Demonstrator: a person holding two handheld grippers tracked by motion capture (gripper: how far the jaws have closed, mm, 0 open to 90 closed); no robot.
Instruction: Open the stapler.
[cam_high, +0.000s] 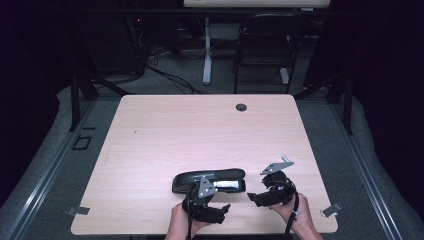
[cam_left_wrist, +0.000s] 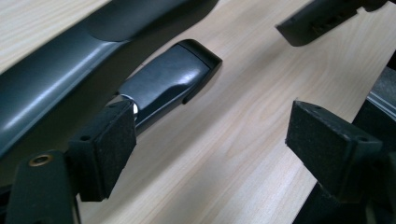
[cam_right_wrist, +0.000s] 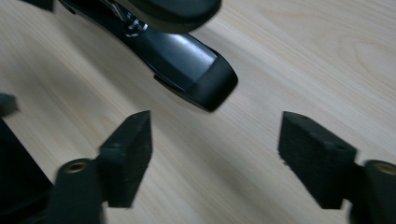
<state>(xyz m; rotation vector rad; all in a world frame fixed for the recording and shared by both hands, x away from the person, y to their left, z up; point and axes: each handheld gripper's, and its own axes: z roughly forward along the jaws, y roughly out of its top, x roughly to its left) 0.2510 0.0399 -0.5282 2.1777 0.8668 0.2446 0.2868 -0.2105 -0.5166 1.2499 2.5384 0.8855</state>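
Two handheld black grippers, left gripper (cam_high: 226, 207) and right gripper (cam_high: 251, 197), jaws spread and empty, near counter (cam_high: 165, 135) edge. One long black glossy plastic stapler (cam_high: 208, 180) lies just beyond them.

So there's this big black stapler (cam_high: 209, 181) lying lengthwise across the near part of the light wood bench (cam_high: 190, 130), glossy curved top arm over a flatter base with a bit of metal showing between them, its blunt front end pointing right.
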